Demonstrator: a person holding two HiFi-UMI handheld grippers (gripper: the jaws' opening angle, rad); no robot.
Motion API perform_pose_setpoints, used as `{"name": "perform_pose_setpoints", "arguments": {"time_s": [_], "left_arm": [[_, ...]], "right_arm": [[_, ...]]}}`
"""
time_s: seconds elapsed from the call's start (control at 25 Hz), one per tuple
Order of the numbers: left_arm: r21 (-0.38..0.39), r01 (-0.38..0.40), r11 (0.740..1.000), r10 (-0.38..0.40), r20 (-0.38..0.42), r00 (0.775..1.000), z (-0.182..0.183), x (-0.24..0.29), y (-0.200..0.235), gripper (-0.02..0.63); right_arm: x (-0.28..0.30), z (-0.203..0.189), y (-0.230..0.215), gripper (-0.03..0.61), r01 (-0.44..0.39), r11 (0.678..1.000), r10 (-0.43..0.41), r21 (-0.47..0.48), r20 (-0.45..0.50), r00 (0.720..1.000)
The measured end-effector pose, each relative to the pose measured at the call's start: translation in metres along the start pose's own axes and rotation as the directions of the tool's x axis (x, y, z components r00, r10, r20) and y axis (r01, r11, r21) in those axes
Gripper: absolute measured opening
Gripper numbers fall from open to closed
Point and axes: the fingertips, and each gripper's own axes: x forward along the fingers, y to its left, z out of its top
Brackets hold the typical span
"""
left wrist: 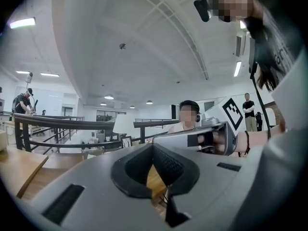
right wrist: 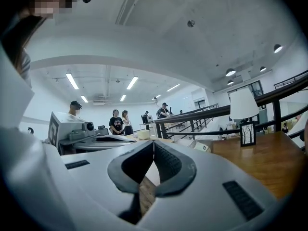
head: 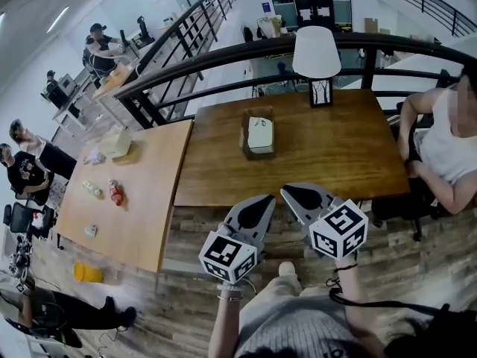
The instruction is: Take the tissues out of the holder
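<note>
A dark wooden tissue holder stands in the middle of the dark wooden table, with a white pack of tissues in it. My left gripper and right gripper hover side by side over the table's near edge, well short of the holder. Both are shut and hold nothing. In the right gripper view the shut jaws point past the holder, which lies ahead to the right. The left gripper view shows its shut jaws and the right gripper alongside.
A white-shaded lamp stands at the table's far edge before a black railing. A person sits at the right end. A lighter table on the left carries a box, a red bottle and small items.
</note>
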Motion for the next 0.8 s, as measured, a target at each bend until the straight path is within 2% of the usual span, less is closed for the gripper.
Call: {"name": "perform_pose_setpoints", "arguments": {"time_s": [0.24,0.44,0.64,0.8], "left_arm": [[-0.019,0.032,0.999,-0.032,-0.002,0.999,-0.002,0.016,0.036,0.008],[-0.006,0.049,0.999,-0.049,-0.012,0.999,-0.006,0.023,0.054,0.008],[-0.029,0.027,0.999,-0.028,-0.043,0.999,-0.016,0.032,0.079,0.008],[-0.053,0.006,0.999,-0.01,-0.071,0.997,-0.029,0.046,0.095,0.008]], "right_arm": [[0.031,0.003,-0.019,0.012,0.029,1.0,-0.029,-0.005,-0.021,0.999],[0.049,0.003,-0.03,0.012,0.039,0.999,-0.039,0.002,-0.022,0.999],[0.07,0.0,-0.052,0.012,0.035,0.999,-0.034,0.036,-0.047,0.998],[0.088,-0.009,-0.073,0.012,0.02,0.999,-0.014,0.049,-0.105,0.994]]}}
